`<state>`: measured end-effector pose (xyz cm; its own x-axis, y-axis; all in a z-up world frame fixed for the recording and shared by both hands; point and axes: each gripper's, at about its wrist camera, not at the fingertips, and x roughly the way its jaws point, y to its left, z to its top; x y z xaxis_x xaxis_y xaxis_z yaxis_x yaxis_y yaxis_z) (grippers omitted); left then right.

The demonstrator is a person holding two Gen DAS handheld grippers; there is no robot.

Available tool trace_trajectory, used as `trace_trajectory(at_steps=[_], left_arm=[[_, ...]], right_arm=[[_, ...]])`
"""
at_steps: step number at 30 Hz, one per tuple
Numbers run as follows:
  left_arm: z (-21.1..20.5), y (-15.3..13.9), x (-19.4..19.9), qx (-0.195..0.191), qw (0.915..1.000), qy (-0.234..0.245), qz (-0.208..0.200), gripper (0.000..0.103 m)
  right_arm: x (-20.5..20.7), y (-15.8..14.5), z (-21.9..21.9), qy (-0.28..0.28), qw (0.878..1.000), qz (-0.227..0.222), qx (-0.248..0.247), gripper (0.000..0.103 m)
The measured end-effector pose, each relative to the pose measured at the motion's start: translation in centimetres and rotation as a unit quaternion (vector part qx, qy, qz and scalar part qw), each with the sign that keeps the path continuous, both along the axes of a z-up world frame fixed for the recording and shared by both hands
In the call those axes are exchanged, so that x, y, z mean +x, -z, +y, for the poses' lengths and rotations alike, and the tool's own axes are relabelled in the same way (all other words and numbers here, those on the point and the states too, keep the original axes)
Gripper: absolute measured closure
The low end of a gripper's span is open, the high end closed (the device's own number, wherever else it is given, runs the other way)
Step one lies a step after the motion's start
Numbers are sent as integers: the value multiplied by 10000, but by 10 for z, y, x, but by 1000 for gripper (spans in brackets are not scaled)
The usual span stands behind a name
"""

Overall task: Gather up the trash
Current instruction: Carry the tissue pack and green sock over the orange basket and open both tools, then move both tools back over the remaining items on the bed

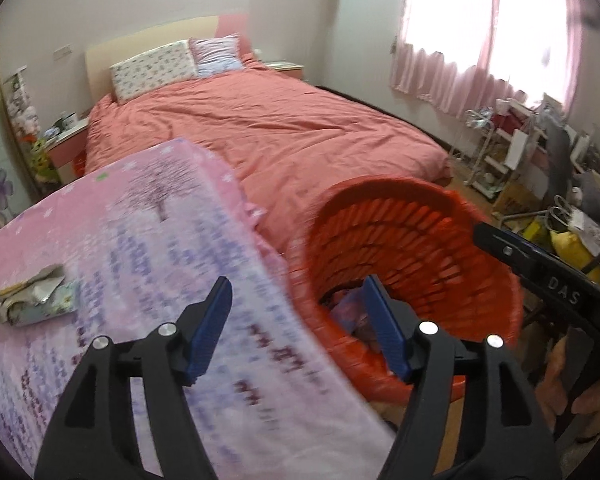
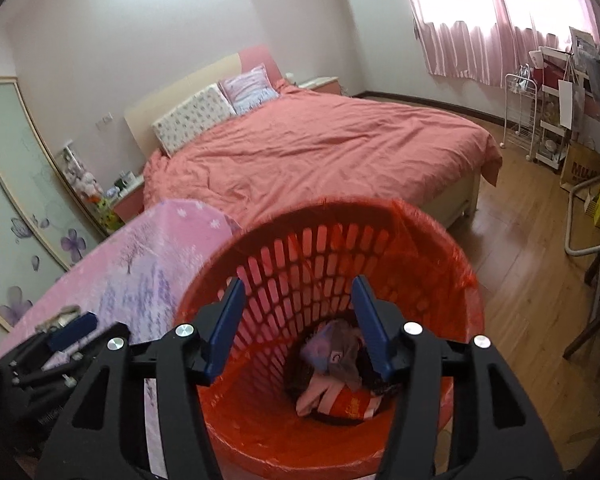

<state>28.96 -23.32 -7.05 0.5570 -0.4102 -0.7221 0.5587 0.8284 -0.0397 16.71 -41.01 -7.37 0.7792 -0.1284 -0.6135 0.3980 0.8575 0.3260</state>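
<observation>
A red slatted trash basket point(image 2: 312, 248) with a red liner stands beside a surface under a pink flowered cloth point(image 1: 140, 216). Crumpled wrappers point(image 2: 336, 376) lie at the basket's bottom. My right gripper point(image 2: 299, 286) hangs open over the basket's mouth with nothing between its pads. My left gripper point(image 1: 296, 292) is open and empty too, straddling the cloth's edge and the basket point(image 1: 400, 224). A crumpled grey wrapper point(image 1: 32, 292) lies on the cloth at the far left. In the right wrist view that wrapper point(image 2: 60, 316) sits just beyond my left gripper.
A bed with a salmon cover point(image 1: 268, 128) fills the room behind the basket. Wooden floor point(image 2: 520, 280) lies to its right. Shelves, boxes and clutter point(image 1: 540, 168) line the wall under the pink curtains. A person's hand point(image 1: 592, 396) holds the right gripper's handle.
</observation>
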Motion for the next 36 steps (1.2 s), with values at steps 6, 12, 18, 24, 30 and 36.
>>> trace_trajectory(at_steps=[6, 12, 18, 24, 30, 36], left_arm=[[55, 3, 13, 345, 9979, -502, -236, 30], [137, 2, 40, 502, 9884, -1408, -272, 29], [217, -8, 73, 591, 9685, -2389, -389, 29], [259, -14, 131, 745, 9539, -2894, -289, 29], [274, 8, 164, 1126, 9490, -2943, 78, 36], [283, 15, 139, 902, 9596, -2655, 222, 41]], right_arm=[[1, -4, 26, -240, 9994, 122, -211, 47], [9, -5, 63, -679, 9969, 200, -347, 47], [19, -6, 104, -1114, 9920, 279, -515, 47], [30, -6, 126, -1288, 9895, 348, -555, 47], [38, -6, 146, -1453, 9864, 416, -645, 47], [42, -3, 167, -1664, 9824, 478, -695, 47]])
